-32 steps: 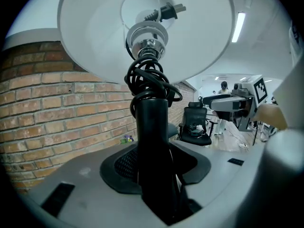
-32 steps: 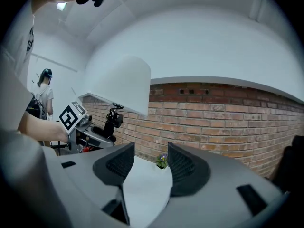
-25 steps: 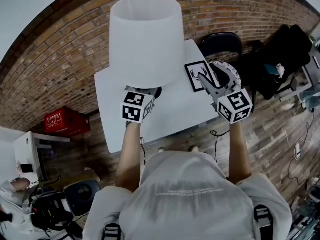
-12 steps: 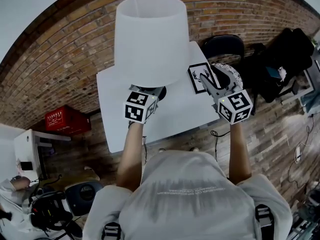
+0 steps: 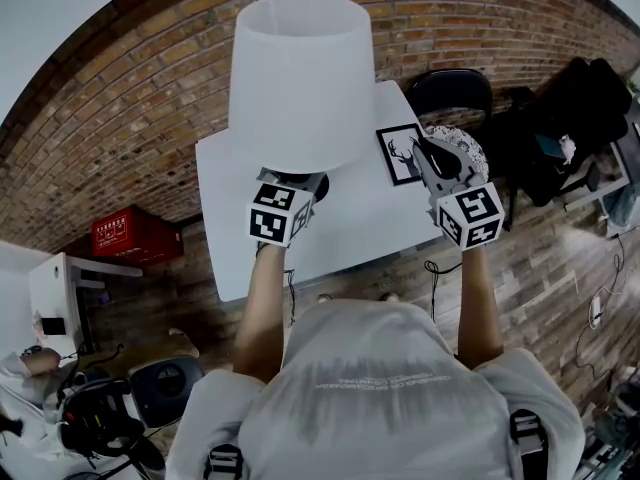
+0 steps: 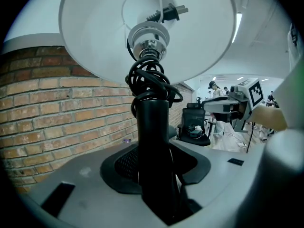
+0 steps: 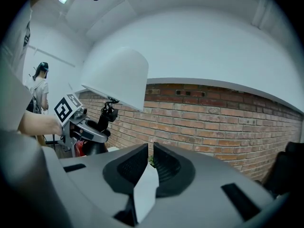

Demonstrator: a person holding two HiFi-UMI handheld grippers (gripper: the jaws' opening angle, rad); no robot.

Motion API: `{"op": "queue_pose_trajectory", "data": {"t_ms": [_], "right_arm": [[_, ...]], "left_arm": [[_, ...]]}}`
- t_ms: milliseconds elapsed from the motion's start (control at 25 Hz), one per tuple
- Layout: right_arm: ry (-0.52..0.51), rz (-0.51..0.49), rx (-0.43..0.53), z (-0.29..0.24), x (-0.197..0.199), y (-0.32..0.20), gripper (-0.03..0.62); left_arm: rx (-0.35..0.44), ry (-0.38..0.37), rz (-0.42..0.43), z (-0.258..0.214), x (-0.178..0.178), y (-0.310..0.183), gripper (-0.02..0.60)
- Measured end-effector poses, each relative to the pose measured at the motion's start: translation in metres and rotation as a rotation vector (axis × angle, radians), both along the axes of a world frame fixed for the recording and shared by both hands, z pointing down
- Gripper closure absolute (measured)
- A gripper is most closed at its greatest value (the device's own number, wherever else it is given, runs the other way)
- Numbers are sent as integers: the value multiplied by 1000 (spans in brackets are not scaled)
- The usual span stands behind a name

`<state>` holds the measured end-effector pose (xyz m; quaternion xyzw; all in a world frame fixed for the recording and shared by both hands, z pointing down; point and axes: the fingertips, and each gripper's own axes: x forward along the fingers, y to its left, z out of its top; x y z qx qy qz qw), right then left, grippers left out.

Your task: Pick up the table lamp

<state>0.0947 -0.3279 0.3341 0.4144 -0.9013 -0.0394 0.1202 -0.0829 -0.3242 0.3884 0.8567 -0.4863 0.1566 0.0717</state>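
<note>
Your left gripper [image 5: 297,186] has its jaws clamped on the lamp [image 5: 300,78], gripping the black stem [image 6: 153,141] low down, so the stem fills the gap between them. The lamp has a tall white shade [image 6: 95,32], narrower at the top, with a silver socket [image 6: 148,39] inside. A black cord [image 6: 149,82] is coiled in loops round the stem just under the socket, and its plug [image 6: 166,13] is tucked up inside the shade. From your head, the shade covers the back left part of the white table [image 5: 350,218]. In the right gripper view the lamp leans. Your right gripper [image 5: 432,158] hangs over the table's right side, above a framed picture [image 5: 400,153]. Its jaws are nearly together and hold nothing.
</note>
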Motion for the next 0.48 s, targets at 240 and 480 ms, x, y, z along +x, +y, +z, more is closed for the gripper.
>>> {"op": "queue_pose_trajectory", "data": {"t_ms": [240,480], "right_arm": [[-2,8,-1,0,3,0,562],[-2,6,-2,1,4,2,562]], "left_arm": [[0,-6,-5,1,-2,3,413],[-3,3,-9,3,-3,6,413]]}}
